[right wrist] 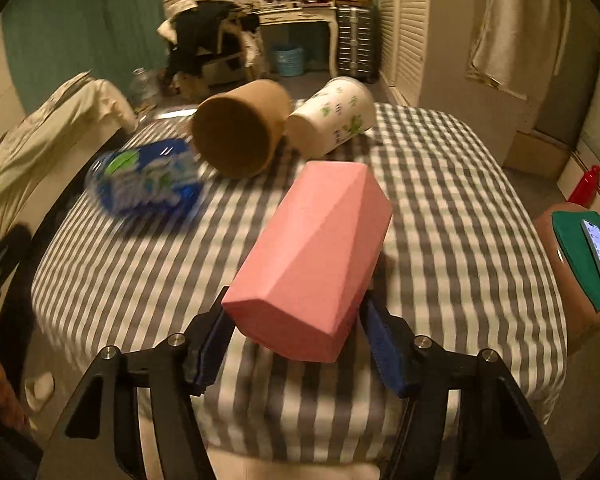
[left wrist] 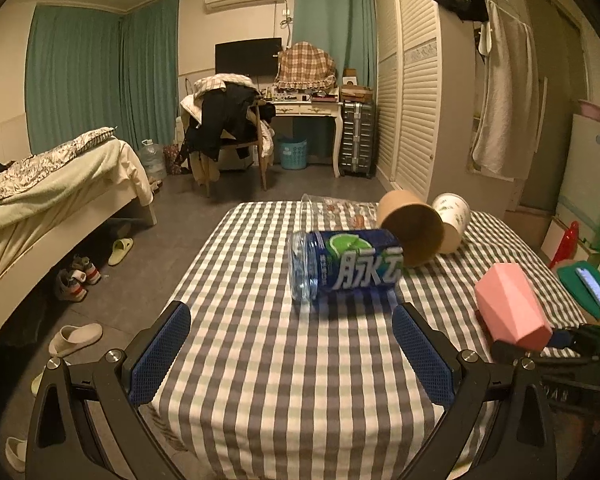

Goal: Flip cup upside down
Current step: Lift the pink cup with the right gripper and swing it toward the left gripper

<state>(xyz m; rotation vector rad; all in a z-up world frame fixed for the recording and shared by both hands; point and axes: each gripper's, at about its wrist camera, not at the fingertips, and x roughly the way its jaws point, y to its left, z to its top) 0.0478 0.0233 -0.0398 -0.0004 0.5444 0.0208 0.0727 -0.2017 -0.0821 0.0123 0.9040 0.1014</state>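
Mid-frame in the left wrist view, the blue plastic bottle [left wrist: 344,266] lying on its side shows big white Chinese characters, "脉动" (second character partly cut off), beside a lime picture. Its label is blurred in the right wrist view; phone screen unreadable.

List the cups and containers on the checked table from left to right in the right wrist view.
Blue-labelled clear container → brown paper cup → pink faceted cup, held in the right gripper → white leaf-print cup, all over the checked tablecloth.
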